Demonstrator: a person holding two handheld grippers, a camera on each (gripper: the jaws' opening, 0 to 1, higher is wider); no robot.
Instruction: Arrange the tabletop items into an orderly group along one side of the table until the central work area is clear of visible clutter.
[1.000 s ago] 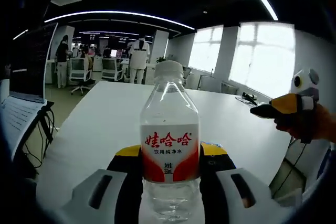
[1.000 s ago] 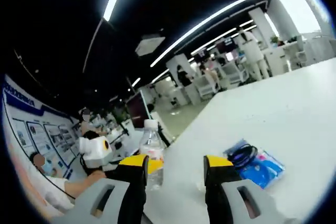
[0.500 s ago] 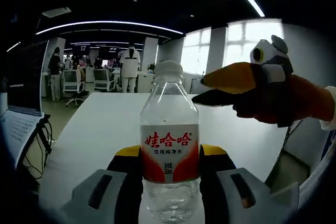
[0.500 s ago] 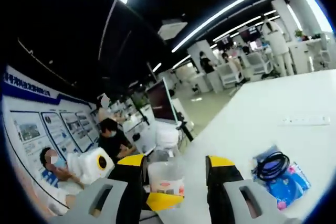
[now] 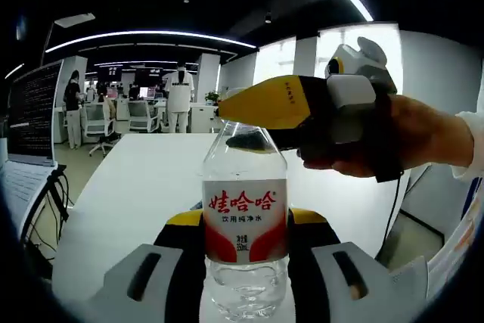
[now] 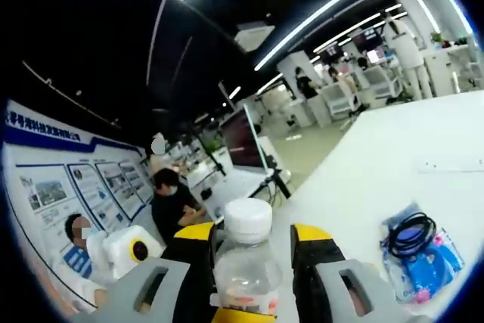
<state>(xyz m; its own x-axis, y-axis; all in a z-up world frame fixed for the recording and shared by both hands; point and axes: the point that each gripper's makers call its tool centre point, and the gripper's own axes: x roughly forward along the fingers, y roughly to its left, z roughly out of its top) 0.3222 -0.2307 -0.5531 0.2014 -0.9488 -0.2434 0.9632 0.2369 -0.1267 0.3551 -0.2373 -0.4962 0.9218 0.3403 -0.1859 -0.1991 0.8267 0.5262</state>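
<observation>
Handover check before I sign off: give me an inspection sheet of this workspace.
Surface: white table, mostly bare.
Job's things: water bottle upright between the left gripper's jaws; blue packet with a coiled black cable on it, lying flat.
Clutter: white power strip farther along the table.
Grippers: left shut on the bottle's body; right gripper jaws either side of its neck, contact unclear.
Cables: black leads hanging by the laptop.
Surroundings: open office, people standing and seated.

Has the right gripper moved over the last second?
Yes. In the left gripper view the right gripper came in from the right, toward the clear plastic water bottle, its jaws now at the white cap.
</observation>
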